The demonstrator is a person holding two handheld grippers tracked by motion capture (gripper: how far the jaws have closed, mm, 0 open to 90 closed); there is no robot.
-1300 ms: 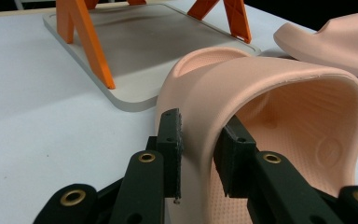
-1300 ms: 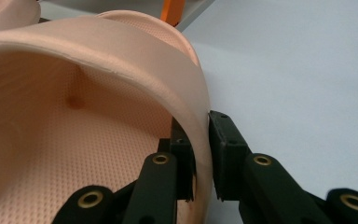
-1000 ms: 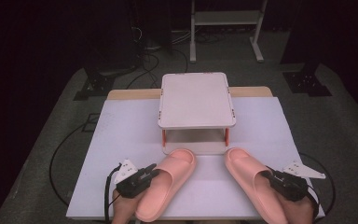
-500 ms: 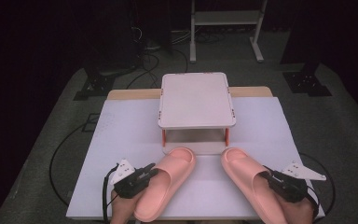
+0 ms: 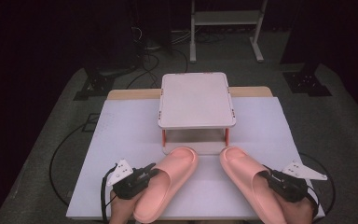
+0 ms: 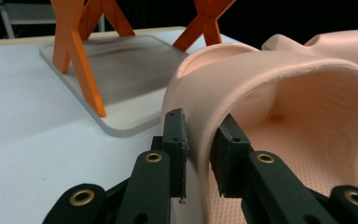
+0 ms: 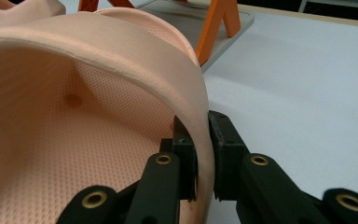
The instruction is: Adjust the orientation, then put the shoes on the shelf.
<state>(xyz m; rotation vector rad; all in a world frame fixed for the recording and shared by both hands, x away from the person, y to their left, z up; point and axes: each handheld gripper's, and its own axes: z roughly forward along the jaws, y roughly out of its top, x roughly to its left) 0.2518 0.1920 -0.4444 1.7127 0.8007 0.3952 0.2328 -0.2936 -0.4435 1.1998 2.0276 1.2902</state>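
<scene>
Both grippers clamped: left gripper (image 5: 145, 175) on left slipper (image 5: 168, 179) strap, right gripper (image 5: 271, 177) on right slipper (image 5: 244, 179) strap. Your slippers' toes point at rack (image 5: 196, 100), directly ahead.

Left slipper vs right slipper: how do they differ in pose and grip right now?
The left slipper angles toe-right toward the small shelf; the right slipper angles toe-left, a mirror image. The left gripper clamps the left slipper's strap on its left edge; the right gripper clamps the right slipper's strap on its right edge. Both are the same pink slide, toes near the shelf's base.
</scene>
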